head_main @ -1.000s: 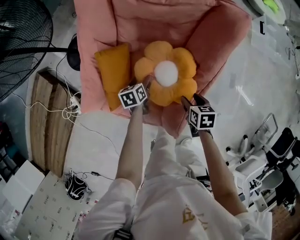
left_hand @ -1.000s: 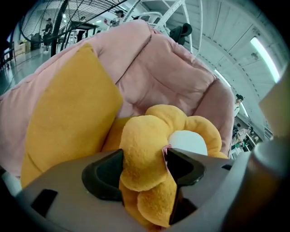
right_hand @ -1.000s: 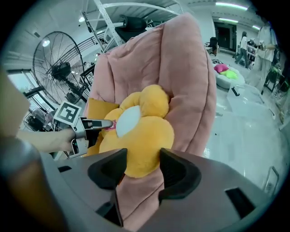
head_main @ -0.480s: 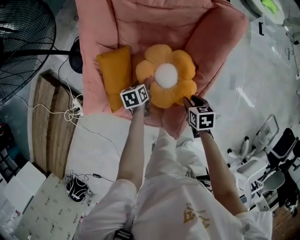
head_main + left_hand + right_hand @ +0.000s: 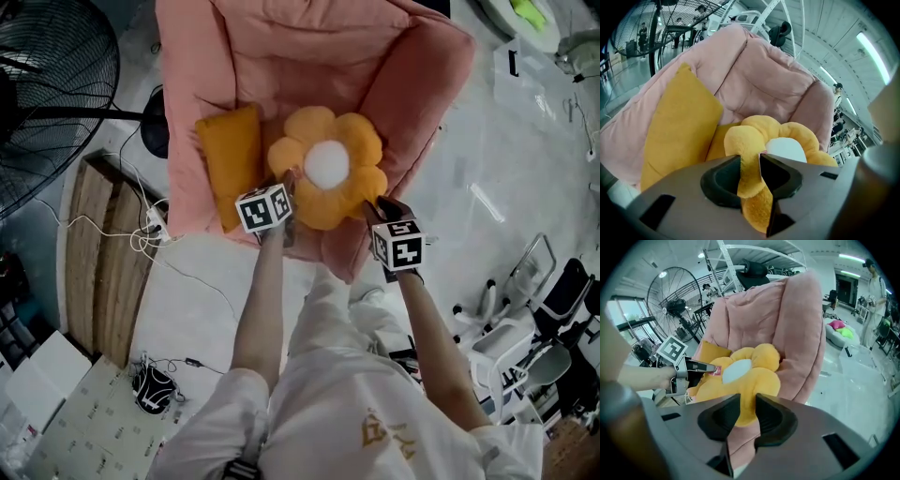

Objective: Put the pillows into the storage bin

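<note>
An orange flower pillow (image 5: 328, 173) with a white middle lies on the seat of a pink armchair (image 5: 281, 56). A plain orange pillow (image 5: 230, 159) leans on the armrest to its left. My left gripper (image 5: 287, 190) has just been closing and is shut on the flower's near-left petal (image 5: 750, 159), which is pinched flat between the jaws. My right gripper (image 5: 375, 206) has also just been closing, with the near-right petal (image 5: 746, 401) squeezed between its jaws. The left gripper (image 5: 710, 369) shows across the flower pillow (image 5: 740, 376) in the right gripper view.
A large floor fan (image 5: 47, 75) stands at the left, by a wooden board (image 5: 94, 253) and a power strip with cables (image 5: 150, 220). Office chairs (image 5: 553, 300) crowd the right. My legs are right against the armchair's front edge.
Both grippers have closed onto the flower pillow's near petals. The pillow's front has come up a little off the seat with them.
</note>
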Available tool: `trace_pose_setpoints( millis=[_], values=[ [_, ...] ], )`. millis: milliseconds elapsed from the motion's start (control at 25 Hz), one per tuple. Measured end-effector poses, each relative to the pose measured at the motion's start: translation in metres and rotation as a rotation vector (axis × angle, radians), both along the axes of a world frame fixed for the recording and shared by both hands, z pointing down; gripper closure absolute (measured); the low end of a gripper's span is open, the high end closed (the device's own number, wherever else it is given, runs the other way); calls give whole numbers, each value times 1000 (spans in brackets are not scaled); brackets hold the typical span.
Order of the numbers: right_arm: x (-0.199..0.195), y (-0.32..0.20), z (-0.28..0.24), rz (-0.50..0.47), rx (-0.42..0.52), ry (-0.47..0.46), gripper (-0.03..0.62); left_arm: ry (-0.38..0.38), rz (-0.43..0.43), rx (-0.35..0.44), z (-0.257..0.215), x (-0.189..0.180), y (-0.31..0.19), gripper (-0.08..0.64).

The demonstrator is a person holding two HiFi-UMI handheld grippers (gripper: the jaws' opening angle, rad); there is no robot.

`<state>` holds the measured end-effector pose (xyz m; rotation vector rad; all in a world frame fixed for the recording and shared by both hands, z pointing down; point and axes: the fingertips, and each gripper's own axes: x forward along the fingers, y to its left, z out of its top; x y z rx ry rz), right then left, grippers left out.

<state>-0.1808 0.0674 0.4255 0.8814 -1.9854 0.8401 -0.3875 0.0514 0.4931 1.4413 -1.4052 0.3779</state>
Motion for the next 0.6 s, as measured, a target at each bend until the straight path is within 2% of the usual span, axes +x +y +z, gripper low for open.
trace_pose_setpoints(
  millis=[200,600],
  values=[
    [0,4,-21,-58,47,11,486,-9,-8,12,-20,0,14,431],
    [13,25,-62,-78,106,13,500,-7,-23,91,-75,13,39,449]
  ],
)
